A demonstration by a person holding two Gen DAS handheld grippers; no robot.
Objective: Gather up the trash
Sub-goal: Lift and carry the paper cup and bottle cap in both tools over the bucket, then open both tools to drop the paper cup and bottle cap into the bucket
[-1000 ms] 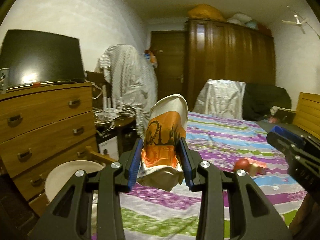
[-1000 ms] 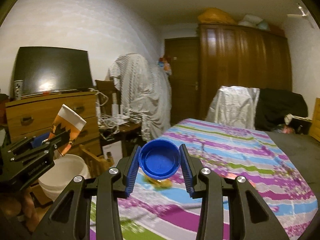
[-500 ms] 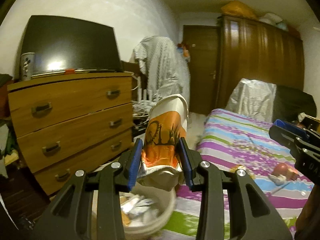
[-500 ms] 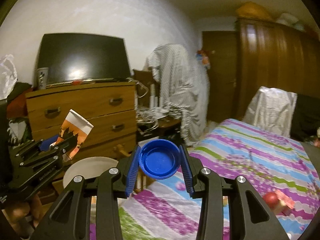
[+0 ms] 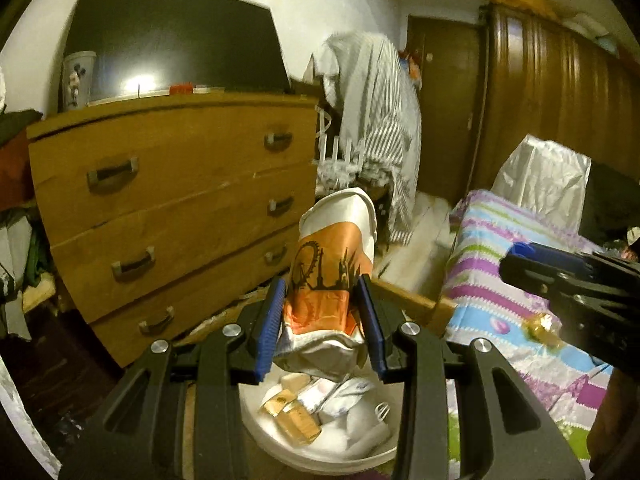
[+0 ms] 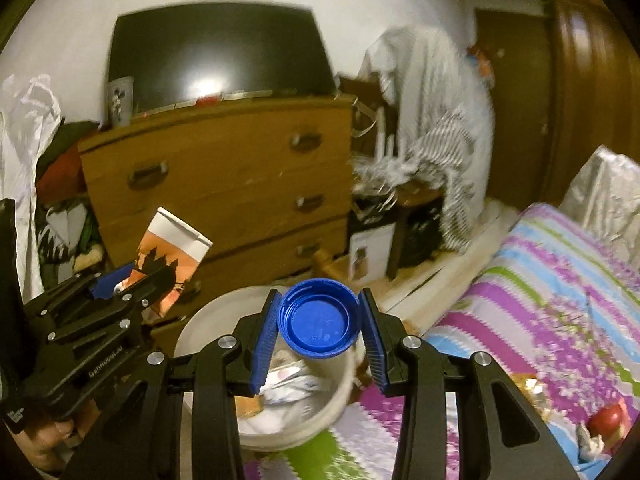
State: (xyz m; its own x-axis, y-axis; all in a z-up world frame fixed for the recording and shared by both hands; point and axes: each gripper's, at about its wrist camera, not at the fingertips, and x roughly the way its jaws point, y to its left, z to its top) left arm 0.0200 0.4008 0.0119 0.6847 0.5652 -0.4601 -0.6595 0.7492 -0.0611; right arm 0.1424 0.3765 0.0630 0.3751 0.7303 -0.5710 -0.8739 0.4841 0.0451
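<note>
My left gripper (image 5: 322, 326) is shut on a crushed orange-and-white paper cup (image 5: 330, 280) and holds it above a white bucket (image 5: 360, 454) that has scraps of trash in it. My right gripper (image 6: 318, 338) is shut on a blue plastic lid (image 6: 318, 318) and holds it over the same bucket's rim (image 6: 208, 316). In the right wrist view the left gripper (image 6: 120, 280) with the paper cup (image 6: 172, 250) is at the left. In the left wrist view the right gripper (image 5: 560, 276) reaches in from the right.
A wooden chest of drawers (image 5: 172, 208) with a dark TV (image 5: 176, 40) on top stands behind the bucket. A bed with a striped cover (image 6: 552, 300) lies at the right, with a red wrapper (image 6: 606, 420) and a gold wrapper (image 5: 542, 330) on it. Clothes hang over a chair (image 6: 436, 120).
Both grippers have swung left from the bed toward the drawers and down, so the bucket now lies right under the cup and the lid. Both grips are unchanged.
</note>
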